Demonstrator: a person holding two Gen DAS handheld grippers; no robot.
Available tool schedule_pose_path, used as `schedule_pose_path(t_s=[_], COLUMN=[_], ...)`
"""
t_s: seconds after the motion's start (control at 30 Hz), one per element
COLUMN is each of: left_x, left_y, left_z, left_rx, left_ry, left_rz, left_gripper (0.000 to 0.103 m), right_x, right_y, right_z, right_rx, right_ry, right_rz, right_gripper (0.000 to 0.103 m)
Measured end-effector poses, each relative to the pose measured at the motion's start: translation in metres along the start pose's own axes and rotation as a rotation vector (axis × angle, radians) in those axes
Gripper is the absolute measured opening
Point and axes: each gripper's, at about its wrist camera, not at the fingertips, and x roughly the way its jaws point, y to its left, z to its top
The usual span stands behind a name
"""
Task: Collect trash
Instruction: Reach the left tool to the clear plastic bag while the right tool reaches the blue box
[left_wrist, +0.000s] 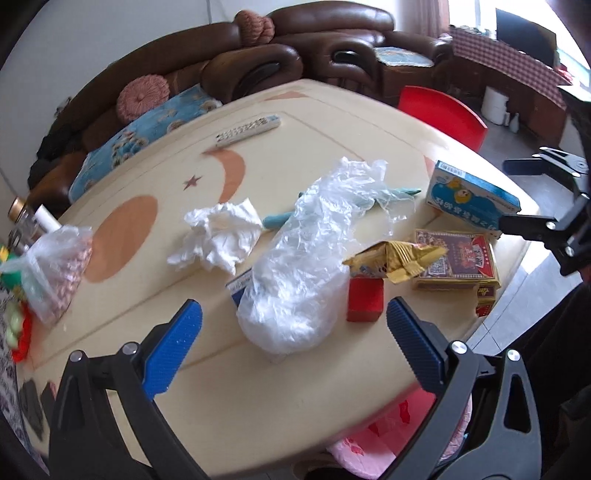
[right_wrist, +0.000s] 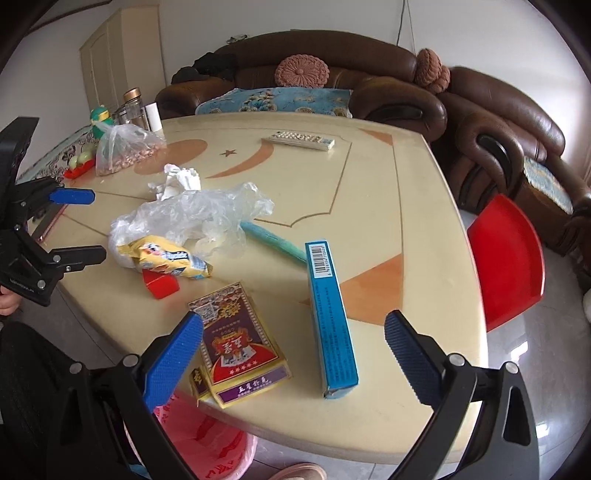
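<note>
Both-handed, the left gripper (left_wrist: 293, 326) and right gripper (right_wrist: 293, 339) hover over the littered table (right_wrist: 369, 206), jaws apart.

On the counter (left_wrist: 332, 122) plastic bag (left_wrist: 306, 254) sits centre, tissue (left_wrist: 218, 236) at its 9 o'clock, snack wrapper (left_wrist: 391, 262) and card box (left_wrist: 458, 262) at 3, medicine box (left_wrist: 469, 199) at 2, remote (left_wrist: 247, 131) at 11, bin (right_wrist: 207, 443) below the near edge.

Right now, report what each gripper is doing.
Left gripper: open, holding nothing, above the clear plastic bag.
Right gripper: open, holding nothing, above the card box.
</note>
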Motion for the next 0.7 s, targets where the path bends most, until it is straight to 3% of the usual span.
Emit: schedule_pose_path(t_s=[0.27,0.7], left_x=[0.019,0.053], left_y=[0.02,0.023], left_z=[-0.001,-0.007], left_rx=[-0.029,-0.043], left_ry=[-0.029,0.047], left_rz=[-0.126,-0.22], left_gripper=[0.098,0.098], right_x=[0.018,0.035], right_y=[-0.002,-0.01], right_z=[0.001,-0.002], right_rx=[0.025,0.039], right_ry=[-0.019,0.011], right_rz=[0.023,0.033], right_gripper=[0.096,0.096])
